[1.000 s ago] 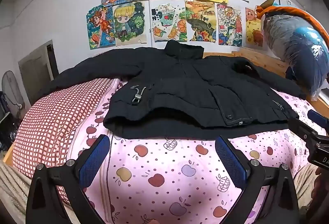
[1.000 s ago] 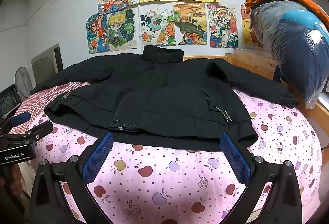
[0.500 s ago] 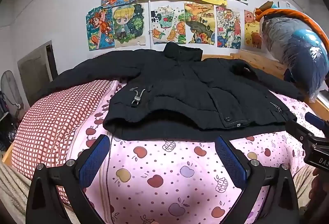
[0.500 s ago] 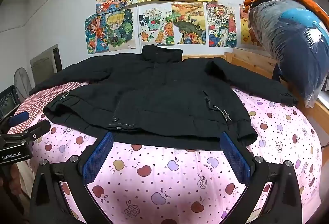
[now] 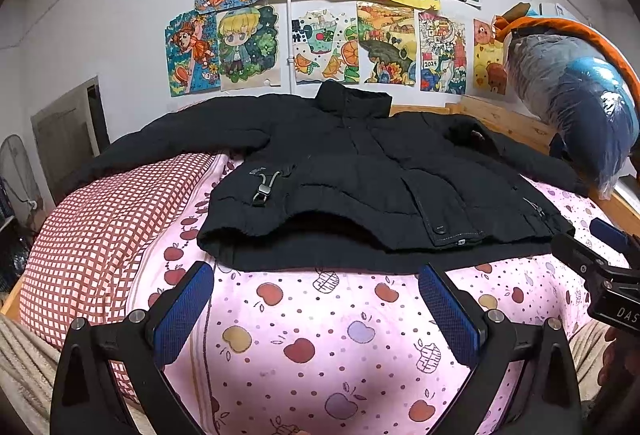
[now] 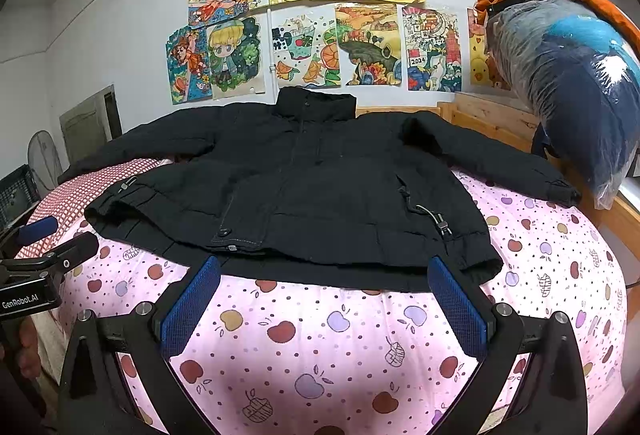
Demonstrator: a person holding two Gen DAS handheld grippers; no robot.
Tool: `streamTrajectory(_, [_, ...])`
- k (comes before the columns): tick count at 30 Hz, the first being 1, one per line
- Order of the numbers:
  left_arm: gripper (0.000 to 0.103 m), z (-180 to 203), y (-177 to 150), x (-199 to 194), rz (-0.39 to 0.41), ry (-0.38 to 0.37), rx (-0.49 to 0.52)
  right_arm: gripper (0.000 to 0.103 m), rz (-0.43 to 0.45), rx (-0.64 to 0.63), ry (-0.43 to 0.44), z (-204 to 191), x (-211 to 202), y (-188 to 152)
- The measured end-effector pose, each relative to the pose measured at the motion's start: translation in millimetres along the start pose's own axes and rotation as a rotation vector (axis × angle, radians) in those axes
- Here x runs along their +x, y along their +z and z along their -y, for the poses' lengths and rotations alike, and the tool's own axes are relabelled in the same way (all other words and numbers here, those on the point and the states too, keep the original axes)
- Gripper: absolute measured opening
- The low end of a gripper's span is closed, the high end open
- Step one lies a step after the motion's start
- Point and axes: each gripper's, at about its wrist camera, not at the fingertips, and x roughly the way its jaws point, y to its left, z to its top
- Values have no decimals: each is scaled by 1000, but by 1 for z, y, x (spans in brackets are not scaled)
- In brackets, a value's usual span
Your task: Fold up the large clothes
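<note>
A black jacket (image 5: 360, 171) lies spread front-up across a bed whose apple-print sheet (image 5: 320, 335) fills the lower half of both views. In the left wrist view, a wide strip of bare sheet runs between the jacket's hem and the bottom of the frame. A red checked pillow (image 5: 100, 227) takes up the left side of the frame, with the jacket's sleeve draped over its top. At the right edge the bed meets a wooden bed frame (image 5: 504, 119), and the other sleeve reaches toward it.

In the upper right of both views, a bulky plastic-wrapped bundle (image 6: 572, 83) leans over the wooden frame, close above the sleeve cuff (image 6: 560, 191). Children's drawings (image 6: 320, 15) cover the wall in the upper centre, just above the jacket's collar (image 6: 316, 103). A fan (image 6: 42, 159) stands at the far left.

The left gripper (image 5: 318, 309) has its jaws spread wide with nothing between them, hovering over the sheet just short of the hem; the toggle cord (image 5: 264, 187) lies above and between them. The right gripper (image 6: 326, 305) is likewise spread and empty, its blue pads (image 6: 188, 309) almost at the hem, the jacket's middle snap flap straight ahead. Each gripper shows at the side edge of the other's view.
</note>
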Motion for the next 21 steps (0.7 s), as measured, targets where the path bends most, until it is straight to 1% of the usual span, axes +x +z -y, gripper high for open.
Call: streamTrajectory(21, [103, 3, 2, -2, 5, 16, 10, 102, -2, 2, 0, -2, 0, 0])
